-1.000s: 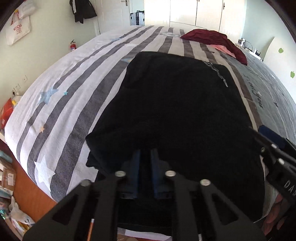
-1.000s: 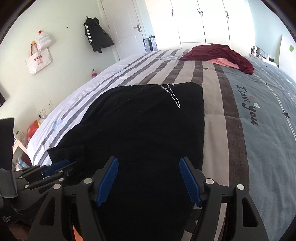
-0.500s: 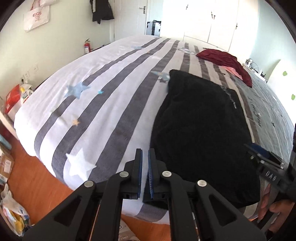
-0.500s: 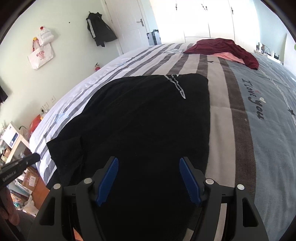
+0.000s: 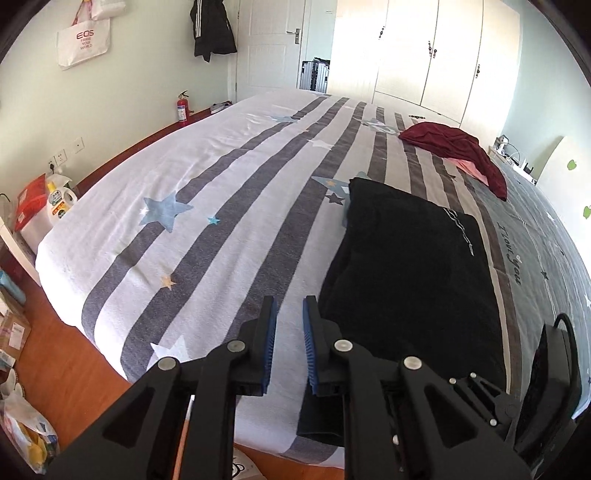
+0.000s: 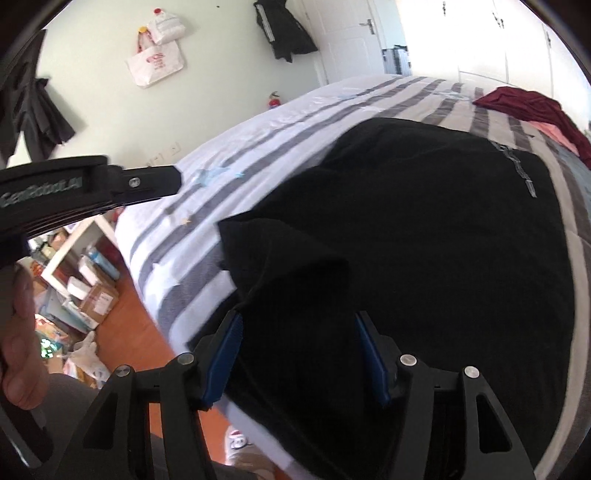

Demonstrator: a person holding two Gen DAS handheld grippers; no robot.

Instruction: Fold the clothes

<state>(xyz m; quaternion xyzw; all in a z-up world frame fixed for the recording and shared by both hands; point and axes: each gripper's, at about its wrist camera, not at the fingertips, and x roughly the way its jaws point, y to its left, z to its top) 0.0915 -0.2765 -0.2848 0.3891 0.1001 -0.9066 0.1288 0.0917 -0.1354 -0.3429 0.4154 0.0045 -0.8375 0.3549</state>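
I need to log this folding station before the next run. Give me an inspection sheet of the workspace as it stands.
Surface: bed with a striped, star-printed cover, mostly bare on its left half.
Job's things: black garment lying flat near the bed's front edge, one flap turned up at its near left corner.
Clutter: dark red garment over a pink one at the far end.
Grippers: left gripper slightly open, nothing between its pads, over bare cover; right gripper open over the black garment, jaws just been closing, not gripping.
Cables: one looping behind the right gripper.
Surroundings: tote bag, jacket, fire extinguisher, wardrobe.
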